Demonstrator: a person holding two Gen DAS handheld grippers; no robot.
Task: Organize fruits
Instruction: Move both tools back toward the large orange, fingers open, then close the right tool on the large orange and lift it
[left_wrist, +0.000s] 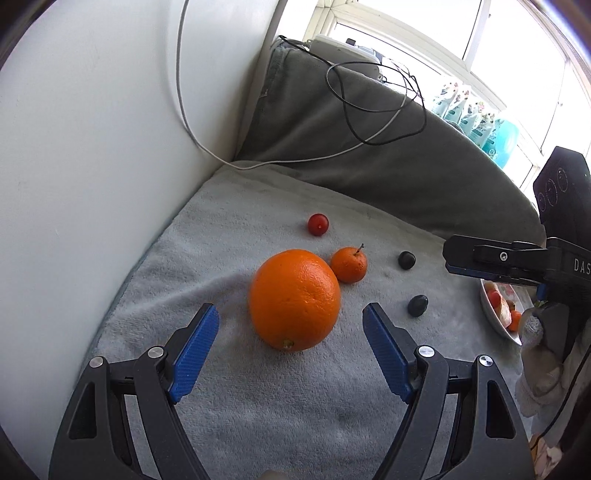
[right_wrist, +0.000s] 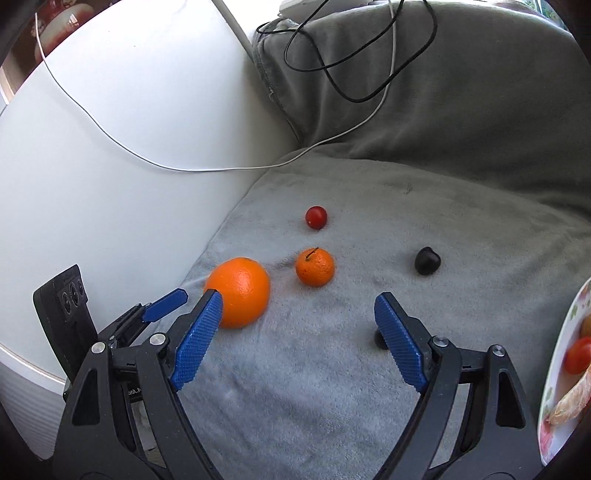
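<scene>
Left tongs (left_wrist: 290, 323), jaws wide and holding nothing, point down at the large orange (left_wrist: 294, 299), which rests on the grey blanket (left_wrist: 258, 406) just ahead of the blue pads (left_wrist: 195, 347) and roughly centred between them. Touching or nearly touching its far right side sits a small mandarin (left_wrist: 349, 264) with a stem; beyond lies a cherry tomato (left_wrist: 318, 224), and to the right two dark fruits (left_wrist: 406, 260), well apart. Right tongs (right_wrist: 295, 328), also spread and empty, hover over bare blanket; a dark fruit (right_wrist: 380, 339) lies half hidden behind the right pad, another (right_wrist: 427, 260) farther off. The white plate (right_wrist: 554, 369) with fruit already on it sits at the far right edge. Judged step: grasping the large orange. To do it well, advance the left tongs until the pads straddle its widest girth, close squarely to prevent rolling on soft cloth, and lift straight up to avoid nudging the mandarin
</scene>
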